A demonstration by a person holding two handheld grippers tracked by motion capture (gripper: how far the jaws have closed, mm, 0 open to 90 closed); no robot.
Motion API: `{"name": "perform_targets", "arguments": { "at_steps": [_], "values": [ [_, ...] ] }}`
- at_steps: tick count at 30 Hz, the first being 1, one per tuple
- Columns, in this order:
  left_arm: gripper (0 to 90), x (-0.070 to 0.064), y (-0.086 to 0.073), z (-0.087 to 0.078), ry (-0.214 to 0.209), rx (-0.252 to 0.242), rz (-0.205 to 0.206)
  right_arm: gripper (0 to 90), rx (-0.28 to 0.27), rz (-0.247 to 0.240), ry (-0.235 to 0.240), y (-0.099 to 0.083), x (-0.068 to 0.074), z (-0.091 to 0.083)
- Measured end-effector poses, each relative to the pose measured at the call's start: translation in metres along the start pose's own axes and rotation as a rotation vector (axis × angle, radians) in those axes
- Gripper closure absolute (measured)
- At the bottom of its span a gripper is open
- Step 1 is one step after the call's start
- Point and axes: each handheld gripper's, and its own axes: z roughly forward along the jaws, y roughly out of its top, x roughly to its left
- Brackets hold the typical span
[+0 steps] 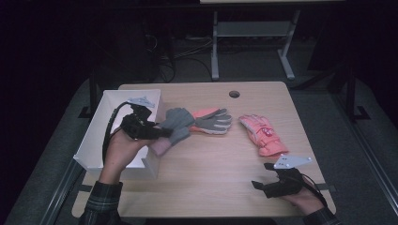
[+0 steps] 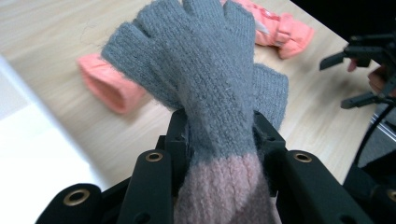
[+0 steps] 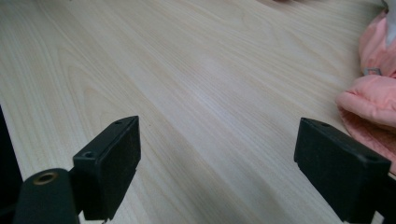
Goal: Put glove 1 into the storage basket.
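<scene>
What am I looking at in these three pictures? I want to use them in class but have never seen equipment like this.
A person sits at a wooden table with a hand-held black clamp in each hand. One picture looks down from above; the other two come from cameras riding on each clamp. The left gripper is shut on a grey knitted glove with a pink cuff, held next to a white box. The right gripper is open, holding nothing, above bare wood. On the table lie a grey and orange glove and a pink padded glove.

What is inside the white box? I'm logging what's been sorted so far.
Inside the white box, only bare white floor and walls are visible. The left gripper, shut on the grey knit glove, and the hand cover its near right part.
</scene>
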Motion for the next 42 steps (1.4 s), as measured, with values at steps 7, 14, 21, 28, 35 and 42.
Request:
{"name": "perform_targets", "arguments": {
  "at_steps": [7,14,21,28,35,42],
  "values": [
    [65.7,0.02,-0.002,-0.019,0.043,-0.024,-0.042,14.4,0.006,-0.009,0.008,0.001,0.001,0.001],
    [65.6,0.036,-0.003,-0.038,0.096,-0.047,-0.072,14.4,0.013,-0.018,0.013,0.002,0.003,0.003],
    [65.6,0.055,-0.009,-0.054,0.157,-0.059,-0.111,14.4,0.009,-0.019,0.018,0.001,0.002,0.003],
    [65.6,0.074,-0.024,-0.064,0.201,-0.074,-0.164,14.4,0.011,-0.019,0.019,0.002,0.003,0.003],
    [65.4,0.096,-0.04,-0.06,0.258,-0.069,-0.207,14.4,0.012,-0.015,0.022,0.001,0.003,0.004],
    [65.4,0.113,-0.052,-0.043,0.295,-0.03,-0.22,14.4,0.01,-0.02,0.026,0.002,0.004,0.004]
  ]
}}
